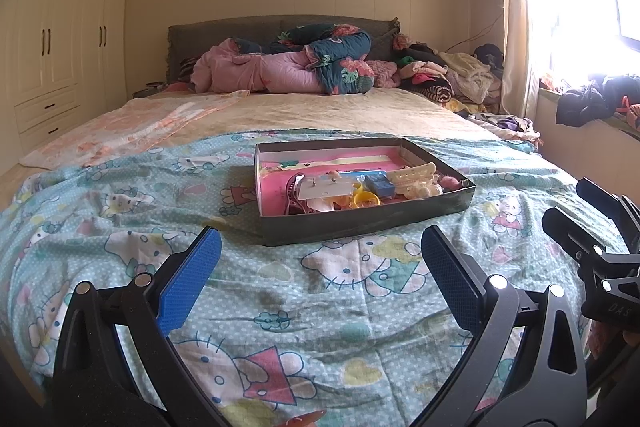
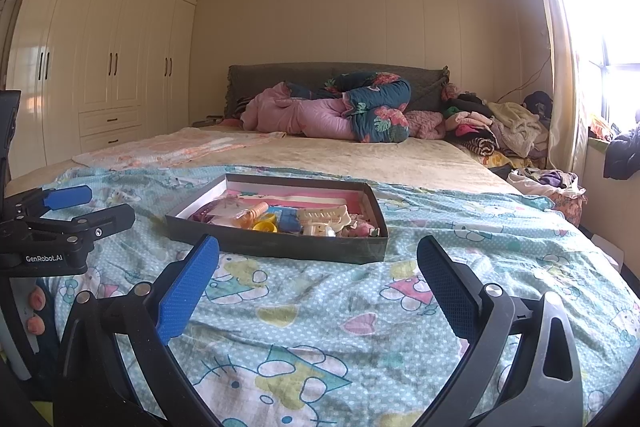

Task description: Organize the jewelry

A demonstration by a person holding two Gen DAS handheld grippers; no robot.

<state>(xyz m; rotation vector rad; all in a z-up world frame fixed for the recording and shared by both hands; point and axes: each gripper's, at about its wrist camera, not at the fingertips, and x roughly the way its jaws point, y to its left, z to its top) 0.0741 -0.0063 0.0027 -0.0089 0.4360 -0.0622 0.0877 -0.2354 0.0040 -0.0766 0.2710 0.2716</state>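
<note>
The shallow dark box (image 1: 362, 187) of jewelry sits on the bed's cartoon-print quilt (image 1: 280, 307), mid-frame and just above the spread blue pads of the left tool (image 1: 320, 277), its long side running left to right across the frame. In the right wrist view it lies above and left of centre of the right tool (image 2: 318, 285). Both tools are released and empty, roughly equally near; neither touches the box, and I judge a straight forward reach is what comes next.
</note>
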